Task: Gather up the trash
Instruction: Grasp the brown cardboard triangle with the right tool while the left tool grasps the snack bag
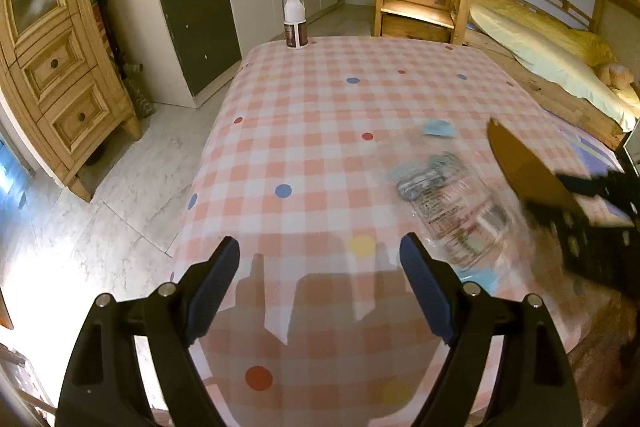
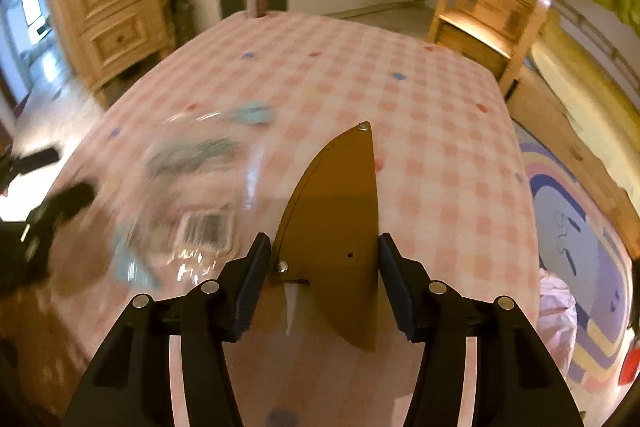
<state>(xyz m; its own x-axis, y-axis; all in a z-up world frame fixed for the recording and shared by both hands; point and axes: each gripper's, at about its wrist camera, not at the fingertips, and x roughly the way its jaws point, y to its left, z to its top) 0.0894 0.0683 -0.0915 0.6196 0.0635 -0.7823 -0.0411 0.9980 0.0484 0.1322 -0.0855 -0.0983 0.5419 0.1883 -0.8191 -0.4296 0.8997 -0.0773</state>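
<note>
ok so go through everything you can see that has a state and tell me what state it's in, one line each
left gripper: open, nothing between its fingers.
right gripper: around a brown fin-shaped piece; grip unclear.
clear plastic bottle: lying on its side on the tablecloth, blurred.
white pump bottle: upright, clear cap on, at the far edge.
blue scrap: lying flat beyond the clear bottle.

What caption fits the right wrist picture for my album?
Tongs around a brown fin-shaped piece above the pink checked tablecloth, blurry clear bottle alongside.
</note>
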